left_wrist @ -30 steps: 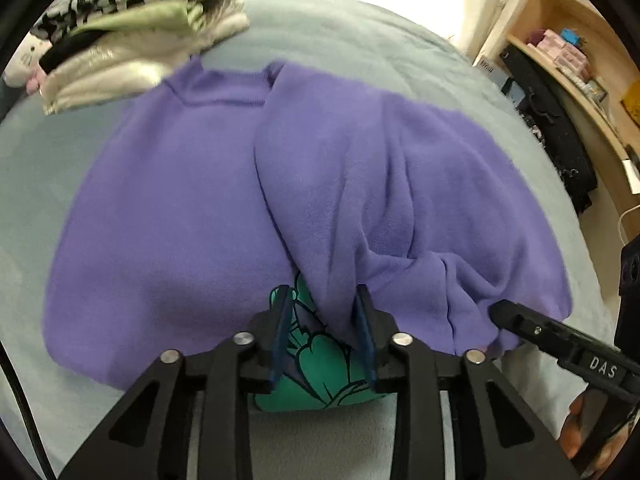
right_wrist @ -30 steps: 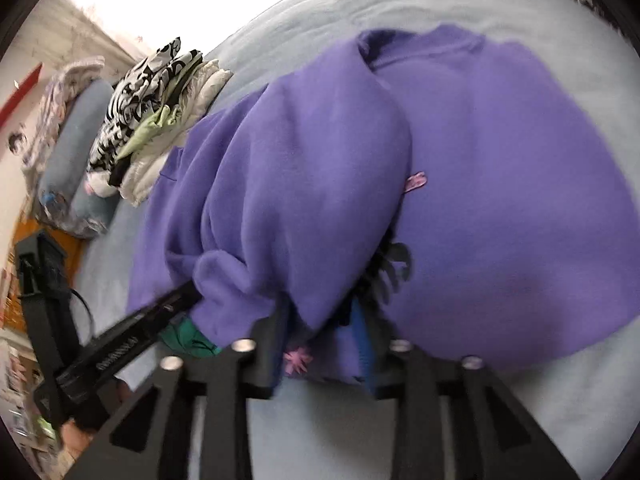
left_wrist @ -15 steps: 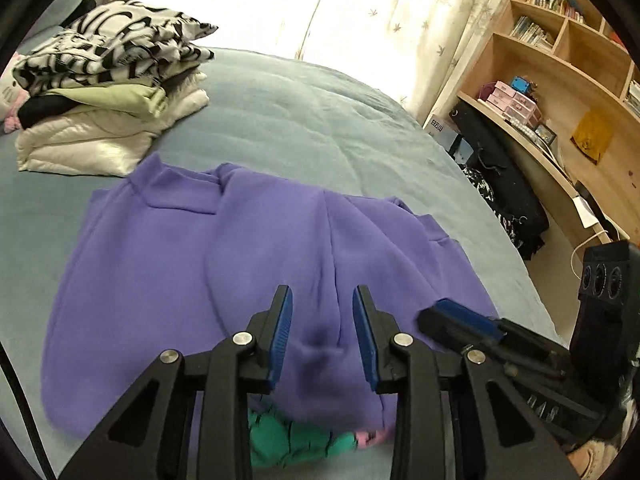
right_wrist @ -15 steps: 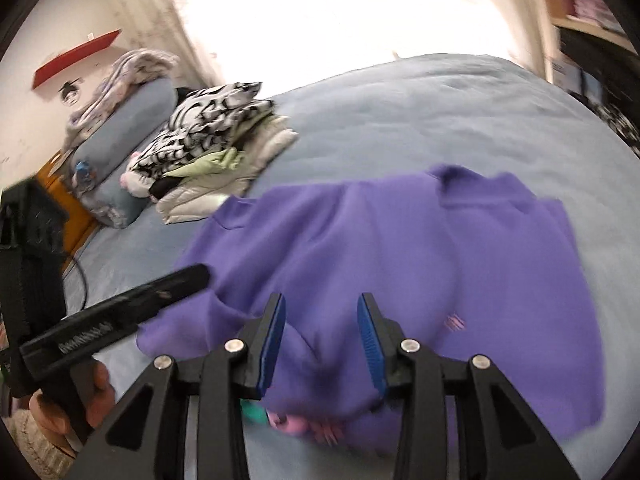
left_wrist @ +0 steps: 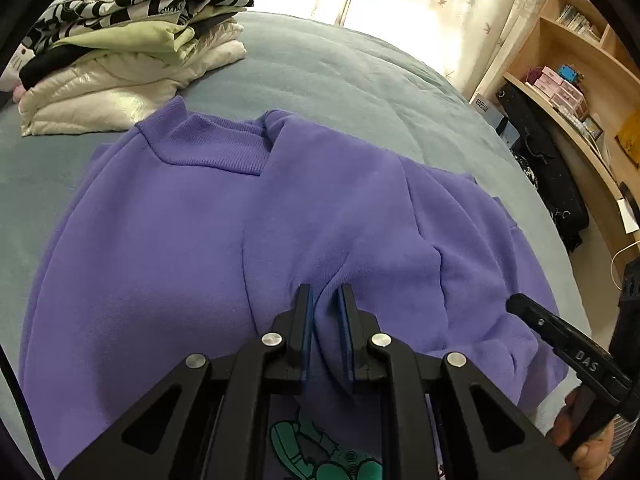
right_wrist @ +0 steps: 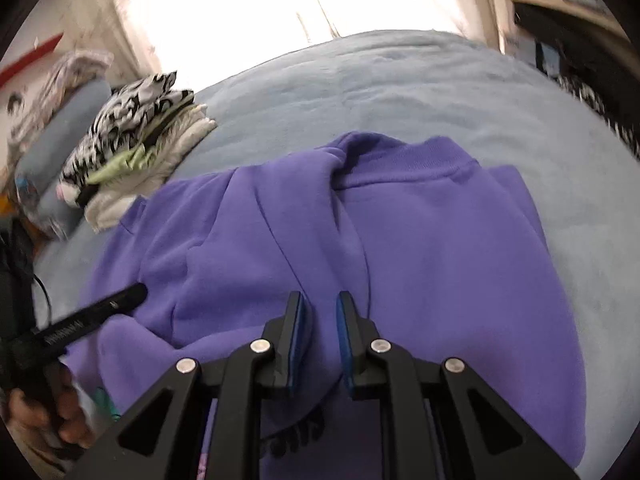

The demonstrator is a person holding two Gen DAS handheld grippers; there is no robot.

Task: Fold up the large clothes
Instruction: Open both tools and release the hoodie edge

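Purple sweatshirt (left_wrist: 168, 240) lies on the grey-blue bed (left_wrist: 340, 76), one side already folded across its middle; both grippers, left gripper (left_wrist: 325, 300) and right gripper (right_wrist: 319, 308), pinch fabric at the near hem. Judging by that, the lengthwise fold remains, then the stack (left_wrist: 120, 44).

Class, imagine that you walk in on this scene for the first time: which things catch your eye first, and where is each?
A big purple sweatshirt lies spread over the grey-blue bed, one side folded across its middle. The left gripper pinches a ridge of its fabric near the hem. Beyond the collar, a stack of folded clothes sits on the bed.
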